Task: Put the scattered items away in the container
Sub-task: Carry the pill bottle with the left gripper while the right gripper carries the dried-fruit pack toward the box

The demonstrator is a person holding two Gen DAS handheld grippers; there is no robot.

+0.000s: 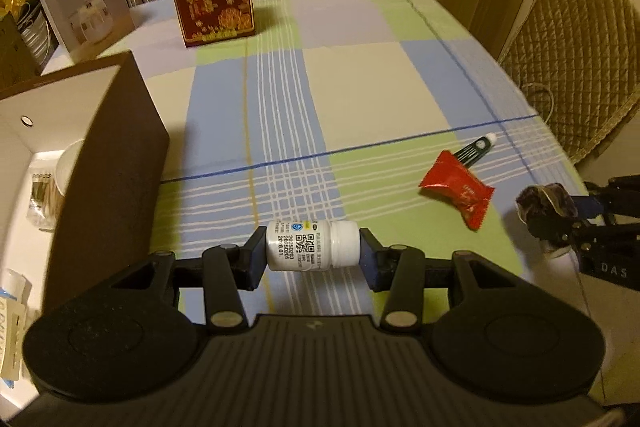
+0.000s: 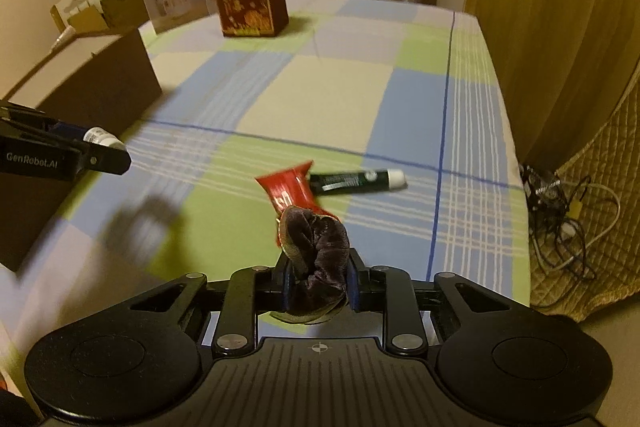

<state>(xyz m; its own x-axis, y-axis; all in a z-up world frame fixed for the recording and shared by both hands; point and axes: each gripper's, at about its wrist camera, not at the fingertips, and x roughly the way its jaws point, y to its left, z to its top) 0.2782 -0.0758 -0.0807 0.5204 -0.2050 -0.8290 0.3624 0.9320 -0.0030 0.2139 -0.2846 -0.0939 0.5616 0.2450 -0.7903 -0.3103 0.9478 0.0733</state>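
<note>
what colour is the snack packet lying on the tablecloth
Red; the snack packet shows best in the left wrist view.

Glossy white plastic bottle (image 1: 312,246), plush velvet scrunchie (image 2: 316,259), shiny red foil packet (image 1: 456,189), woven tablecloth (image 1: 360,87).

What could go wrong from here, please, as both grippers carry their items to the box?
The left gripper pinches the smooth bottle end to end only, so it might slip or pivot out. The right gripper clamps a soft scrunchie that bulges past the pads and could snag on the box wall. The packet and tube still lie near the table edge.
</note>
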